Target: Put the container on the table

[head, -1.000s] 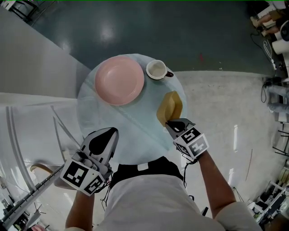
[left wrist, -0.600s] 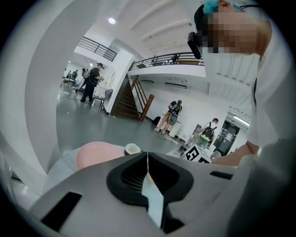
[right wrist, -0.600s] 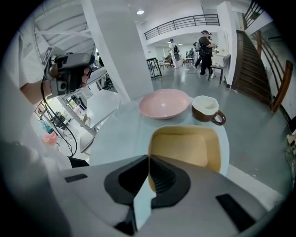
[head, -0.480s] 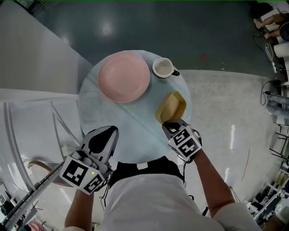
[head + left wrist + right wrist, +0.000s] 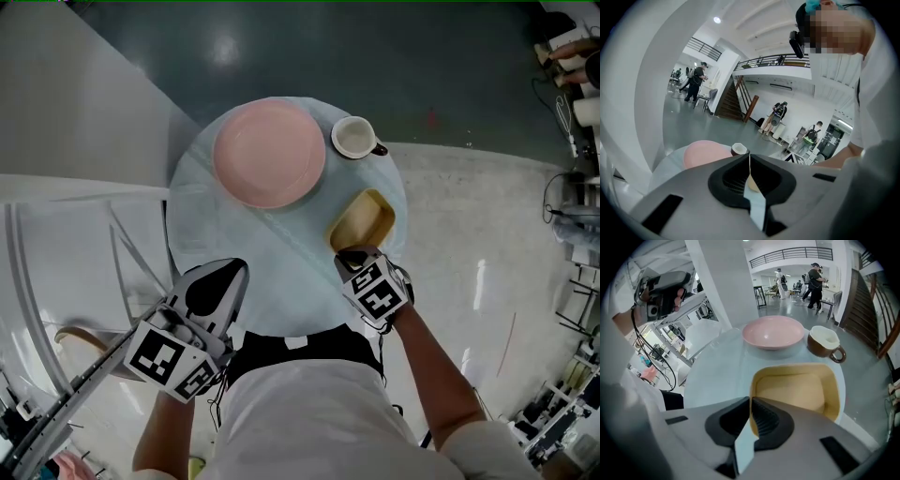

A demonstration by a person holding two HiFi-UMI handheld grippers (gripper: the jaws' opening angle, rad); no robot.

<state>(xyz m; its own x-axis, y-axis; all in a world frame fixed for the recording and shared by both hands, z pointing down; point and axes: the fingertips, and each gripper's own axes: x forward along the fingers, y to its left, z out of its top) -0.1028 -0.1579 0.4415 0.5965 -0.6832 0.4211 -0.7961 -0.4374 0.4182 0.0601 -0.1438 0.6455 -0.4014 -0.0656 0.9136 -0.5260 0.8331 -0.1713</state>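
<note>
- My right gripper (image 5: 354, 255) has its jaws pinched on the near wall of the yellow container (image 5: 364, 218), one jaw inside the rim and one outside, with only the thin wall between them.
- The yellow container sits level over the right side of the round bench (image 5: 272, 253), open side up. It lies near the brown cup (image 5: 355, 137) and the pink bowl (image 5: 269, 154) but touches neither.
- From my right gripper view its base looks to be on the bench top, or very close to it. I cannot make out the contact line itself.
- My left gripper (image 5: 217, 281) hangs at the near-left edge of the bench, well apart from the container. Its jaws are pressed together with nothing between them.
- As I judge it, carrying and placing are nearly finished. What is left is to make sure the container rests fully on the bench, then part my right jaws and draw them clear without dragging the wall along.
</note>
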